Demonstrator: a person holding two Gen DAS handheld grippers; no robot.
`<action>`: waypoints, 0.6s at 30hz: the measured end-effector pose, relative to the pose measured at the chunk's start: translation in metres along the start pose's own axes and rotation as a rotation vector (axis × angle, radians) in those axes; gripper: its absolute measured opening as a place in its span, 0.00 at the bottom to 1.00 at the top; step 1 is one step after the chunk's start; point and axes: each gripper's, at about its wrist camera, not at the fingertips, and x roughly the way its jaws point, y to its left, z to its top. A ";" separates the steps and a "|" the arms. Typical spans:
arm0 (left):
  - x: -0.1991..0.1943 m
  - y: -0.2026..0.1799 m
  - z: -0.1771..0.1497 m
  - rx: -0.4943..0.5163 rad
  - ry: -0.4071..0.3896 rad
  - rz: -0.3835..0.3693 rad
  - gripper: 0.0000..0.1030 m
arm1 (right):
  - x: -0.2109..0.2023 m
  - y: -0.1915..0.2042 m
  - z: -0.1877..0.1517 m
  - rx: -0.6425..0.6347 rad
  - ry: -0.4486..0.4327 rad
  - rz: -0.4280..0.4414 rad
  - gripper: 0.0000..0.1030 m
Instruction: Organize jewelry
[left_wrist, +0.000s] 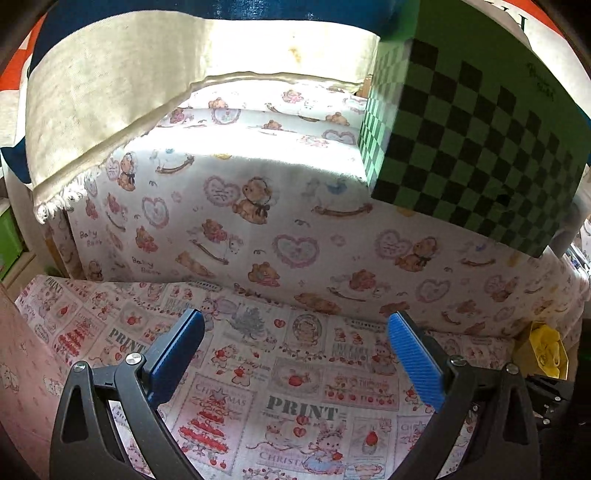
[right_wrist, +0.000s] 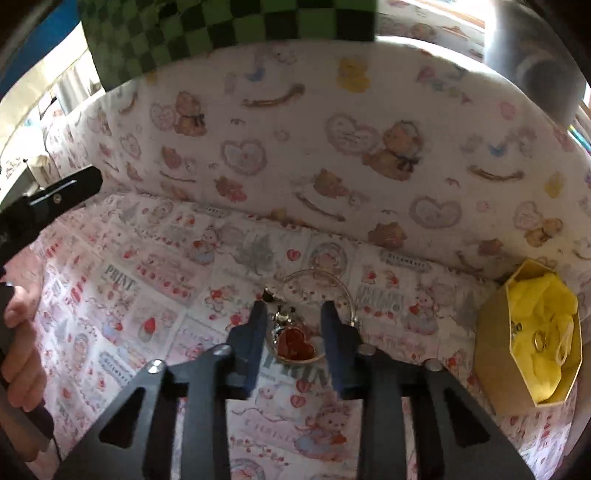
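The step in hand is the pick-up of a piece of jewelry: the right gripper (right_wrist: 293, 334) is angled down over a bracelet (right_wrist: 314, 295), a thin silvery hoop with a red heart charm (right_wrist: 295, 345) and a small shiny bead cluster, lying on the desk, which is covered by a printed cloth (right_wrist: 147, 295) with little bears and strawberries. The jaws are drawn in narrow with the heart charm and cluster sitting between them, though from here I would not swear that the pads press on the metal; a sliver of gap seems to show on either side of the heart, so I read the grip as not yet made. The hoop itself loops away beyond the fingertips toward the back of the desk, where a bear-patterned padded wall (right_wrist: 332, 147) rises. Over at the right edge of the desk stands a small gold box (right_wrist: 491, 354) lined with yellow tissue, a ring (right_wrist: 538, 340) already lying in it, and that looks to be where the bracelet belongs. The left gripper (left_wrist: 295, 354) hangs over bare cloth nearer the left side, jaws wide and empty, and a hand (right_wrist: 22, 343) shows on its handle in the right wrist view. A green checkered box (left_wrist: 461, 140) sits up on the padded wall. Next, I would judge, the jaws need to close fully on the charm, then lift gently so that the hoop trails free without snagging, and carry it rightward to the gold box.
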 end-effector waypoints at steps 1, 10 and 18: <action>-0.001 0.000 0.000 -0.004 -0.002 0.002 0.96 | 0.000 0.001 0.001 -0.002 0.002 -0.003 0.23; 0.002 -0.004 -0.002 -0.002 0.005 0.005 0.96 | 0.014 0.010 0.009 -0.026 0.041 -0.023 0.12; 0.008 -0.004 -0.007 -0.017 0.027 0.006 0.96 | -0.004 0.010 0.003 -0.001 -0.062 0.005 0.06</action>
